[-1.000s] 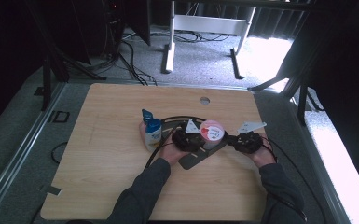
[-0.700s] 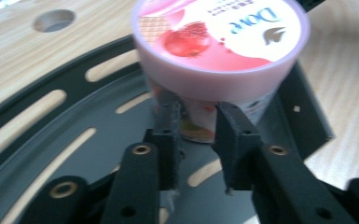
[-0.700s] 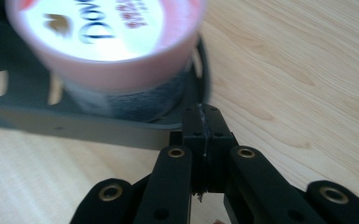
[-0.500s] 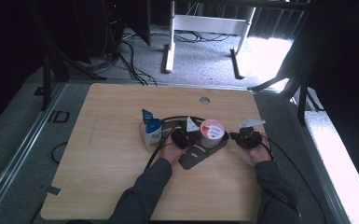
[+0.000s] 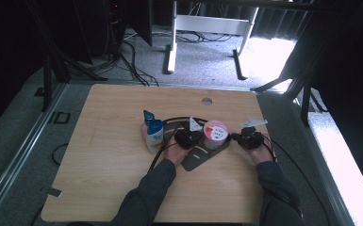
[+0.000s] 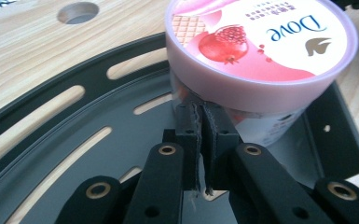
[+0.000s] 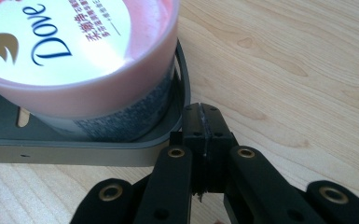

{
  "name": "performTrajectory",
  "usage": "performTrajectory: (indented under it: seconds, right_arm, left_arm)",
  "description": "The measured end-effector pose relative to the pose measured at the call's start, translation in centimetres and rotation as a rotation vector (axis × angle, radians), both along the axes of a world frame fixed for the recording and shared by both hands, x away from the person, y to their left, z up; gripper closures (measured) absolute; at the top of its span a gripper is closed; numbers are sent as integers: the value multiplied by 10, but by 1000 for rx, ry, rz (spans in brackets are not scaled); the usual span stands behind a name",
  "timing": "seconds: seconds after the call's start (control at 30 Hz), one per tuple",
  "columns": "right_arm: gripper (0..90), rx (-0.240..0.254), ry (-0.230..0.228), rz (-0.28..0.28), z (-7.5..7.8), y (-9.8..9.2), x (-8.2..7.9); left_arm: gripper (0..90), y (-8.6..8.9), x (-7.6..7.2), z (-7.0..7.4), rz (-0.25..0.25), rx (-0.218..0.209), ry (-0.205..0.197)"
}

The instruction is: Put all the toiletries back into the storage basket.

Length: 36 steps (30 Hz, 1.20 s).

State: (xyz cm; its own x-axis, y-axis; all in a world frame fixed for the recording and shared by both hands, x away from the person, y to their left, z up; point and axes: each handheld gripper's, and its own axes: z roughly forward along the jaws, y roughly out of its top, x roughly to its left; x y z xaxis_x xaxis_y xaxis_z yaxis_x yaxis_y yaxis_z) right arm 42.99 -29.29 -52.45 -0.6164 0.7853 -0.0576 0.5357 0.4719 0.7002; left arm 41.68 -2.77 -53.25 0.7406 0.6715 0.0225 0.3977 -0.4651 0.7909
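We've got the Dove tub [image 5: 215, 133] on the dark slotted plate [image 5: 199, 159] mid-bench. Left claw [image 6: 202, 122] has just closed, empty, tips touching tub's side; right claw [image 7: 200, 122] shut, empty, beside plate rim. Risk: closed tips can't grip, so a push w/ them may tip the tub.

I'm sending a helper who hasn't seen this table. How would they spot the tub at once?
On the wooden table, find the dark slotted plate near the middle. The tub stands on it: round, with a pink lid printed with a pomegranate, unlike the tall blue-capped bottle to its left.
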Motion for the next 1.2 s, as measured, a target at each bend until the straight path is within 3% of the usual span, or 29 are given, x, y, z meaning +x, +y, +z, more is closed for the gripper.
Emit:
performTrajectory:
  seconds: [0.33, 0.53, 0.63, 0.77, 0.97, 1.2]
  right_arm:
    - [900, 8, 11, 9, 0, -3, 0]
    - [874, 5, 8, -2, 1, -2, -3]
    - [844, 6, 8, -3, 1, -4, -7]
    - [812, 21, 1, 7, 2, -6, -16]
    - [806, 28, 3, 38, -1, -2, -33]
    - [772, 60, 18, 41, -12, 3, -57]
  left_arm:
    - [879, -4, -3, 0, -29, -5, 5]
    - [781, 0, -2, 0, -6, -44, 40]
    - [748, 5, -3, 3, -8, -61, 50]
    - [701, 13, -6, 7, -35, -95, 91]
    - [654, 24, -16, 13, -54, -98, 90]
    - [624, 35, -31, 19, -106, -52, 78]
